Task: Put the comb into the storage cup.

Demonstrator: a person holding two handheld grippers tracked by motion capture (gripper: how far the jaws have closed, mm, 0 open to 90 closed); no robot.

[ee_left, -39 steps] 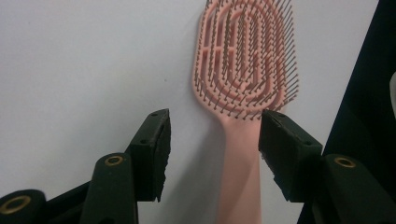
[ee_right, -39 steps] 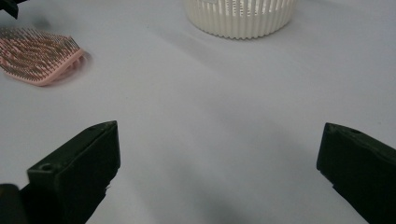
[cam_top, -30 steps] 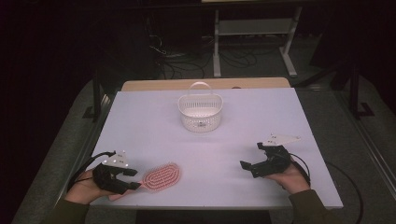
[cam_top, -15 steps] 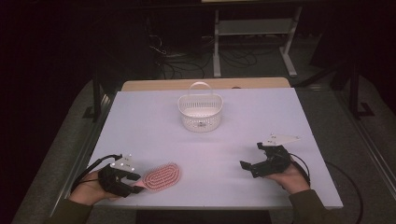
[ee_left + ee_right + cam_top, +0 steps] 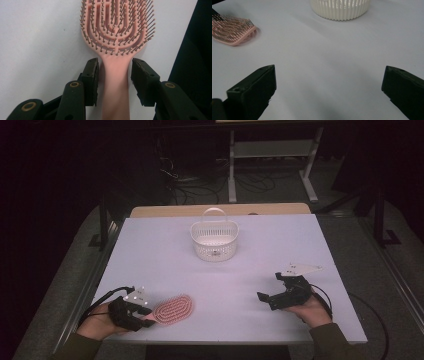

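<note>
Left gripper point(image 5: 113, 72), jaws just closing but not yet touching, straddles the hairbrush point(image 5: 117, 37) handle, brush head pointing straight ahead toward the basket point(image 5: 214, 240); right gripper point(image 5: 276, 296) idles open.

White slotted basket point(image 5: 214, 240) with handle upright, far centre of pale table point(image 5: 250, 270). Behind: metal stand point(image 5: 270, 155), what look like cables point(image 5: 200, 190) on floor.
</note>
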